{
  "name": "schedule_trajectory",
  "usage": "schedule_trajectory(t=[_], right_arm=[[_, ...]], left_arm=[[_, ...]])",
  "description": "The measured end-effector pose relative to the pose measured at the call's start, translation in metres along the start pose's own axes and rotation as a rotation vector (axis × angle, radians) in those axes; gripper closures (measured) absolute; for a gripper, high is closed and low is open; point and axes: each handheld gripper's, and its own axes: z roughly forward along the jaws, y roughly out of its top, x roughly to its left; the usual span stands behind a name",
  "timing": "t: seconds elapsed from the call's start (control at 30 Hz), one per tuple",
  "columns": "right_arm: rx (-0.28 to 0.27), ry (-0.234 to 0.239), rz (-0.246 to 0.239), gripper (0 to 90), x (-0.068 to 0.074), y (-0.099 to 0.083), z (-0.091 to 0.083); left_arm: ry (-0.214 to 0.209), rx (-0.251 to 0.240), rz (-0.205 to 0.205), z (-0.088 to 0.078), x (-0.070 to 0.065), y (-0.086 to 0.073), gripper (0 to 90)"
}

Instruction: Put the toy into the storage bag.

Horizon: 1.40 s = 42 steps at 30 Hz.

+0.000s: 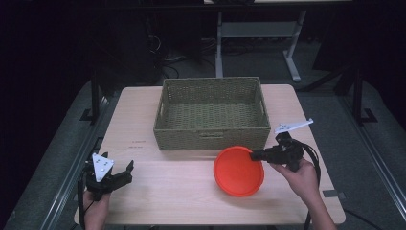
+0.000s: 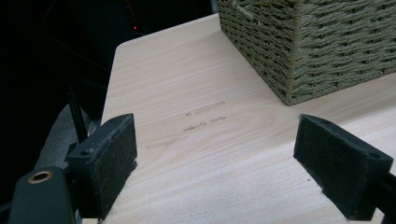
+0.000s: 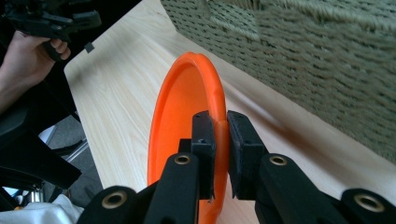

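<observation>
left gripper [image 1: 119, 173] sits at the near left corner of the table [image 1: 143, 124], held low in the person's left hand [image 1: 97, 207], and i see its jaws spread wide with nothing but bare wood between them. in the left gripper view its pads [image 2: 112, 154] stand far apart, and a corner of the woven basket [image 2: 308, 42] shows beyond them. moving right, the basket [image 1: 210, 136] stands at the middle of the far half of the table. just in front of its right end i have the orange plate [image 1: 238, 171], tilted up on edge. my right gripper [image 1: 253, 154] is clamped on the plate's rim, one pad on each face; the right gripper view shows the plate [image 3: 182, 107] held close beside the basket wall.
</observation>
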Motion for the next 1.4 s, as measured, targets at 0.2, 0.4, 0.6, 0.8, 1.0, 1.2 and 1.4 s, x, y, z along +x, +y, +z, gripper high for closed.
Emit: schedule_trajectory(t=[0.2, 0.4, 0.6, 0.8, 1.0, 1.2, 1.4], right_arm=[[-0.007, 0.014, -0.013, 81.7, 0.005, 0.012, -0.001], [-0.013, 0.017, -0.028, 81.7, 0.008, 0.023, -0.004], [-0.004, 0.02, -0.042, 81.7, 0.012, 0.034, -0.003], [-0.003, 0.027, -0.056, 81.7, 0.015, 0.047, -0.003], [-0.011, 0.032, -0.056, 81.7, 0.014, 0.058, -0.005], [-0.012, 0.031, -0.054, 81.7, 0.012, 0.066, -0.008], [-0.02, 0.035, -0.049, 81.7, 0.011, 0.074, -0.01]], left_arm=[[0.0, 0.004, -0.008, 0.0, 0.001, 0.0, 12.8], [0.0, -0.001, -0.017, 0.0, 0.0, 0.0, 12.8], [-0.001, -0.005, -0.014, 0.0, 0.001, 0.0, 12.8], [-0.001, -0.003, -0.017, 0.0, 0.002, 0.0, 12.8], [0.0, -0.006, -0.014, -0.001, 0.001, 0.0, 12.8], [0.0, -0.006, -0.014, -0.001, 0.001, 0.0, 12.8], [0.001, -0.005, -0.014, -0.001, 0.001, 0.0, 12.8]])
